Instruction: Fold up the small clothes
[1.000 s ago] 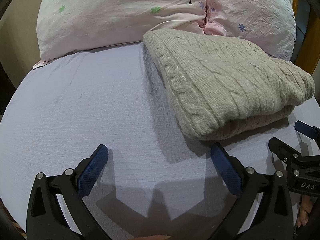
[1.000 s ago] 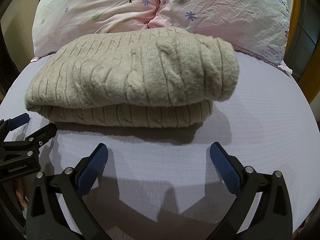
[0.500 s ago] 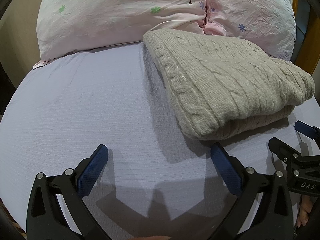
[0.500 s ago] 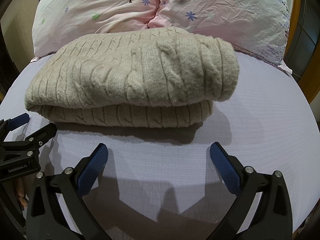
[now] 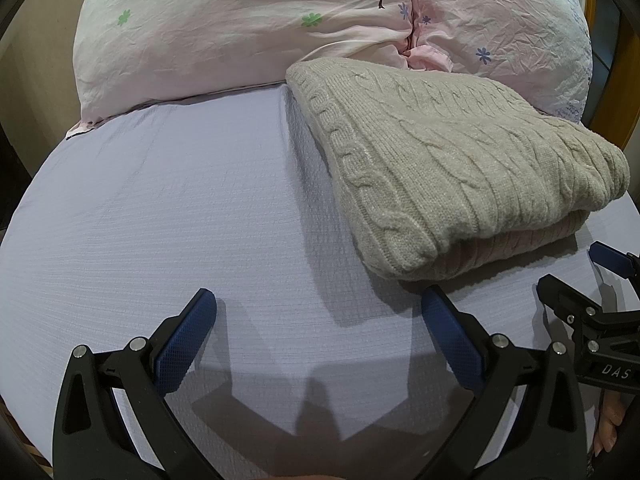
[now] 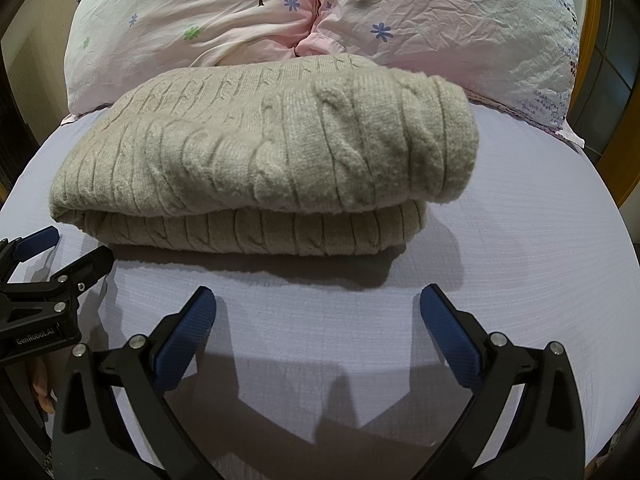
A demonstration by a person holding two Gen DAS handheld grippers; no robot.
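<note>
A beige cable-knit sweater (image 5: 452,160) lies folded in layers on the lilac bed sheet (image 5: 180,200). In the right wrist view the sweater (image 6: 260,160) fills the middle, its folded edge facing me. My left gripper (image 5: 318,316) is open and empty over bare sheet, to the left of the sweater's near corner. My right gripper (image 6: 316,308) is open and empty just in front of the sweater, not touching it. Each gripper shows at the edge of the other's view: the right one (image 5: 576,276) and the left one (image 6: 60,256).
Two pink flowered pillows (image 5: 248,28) (image 6: 440,20) lie behind the sweater at the head of the bed. A wooden frame (image 6: 624,160) stands at the far right. The sheet (image 6: 540,260) extends right of the sweater.
</note>
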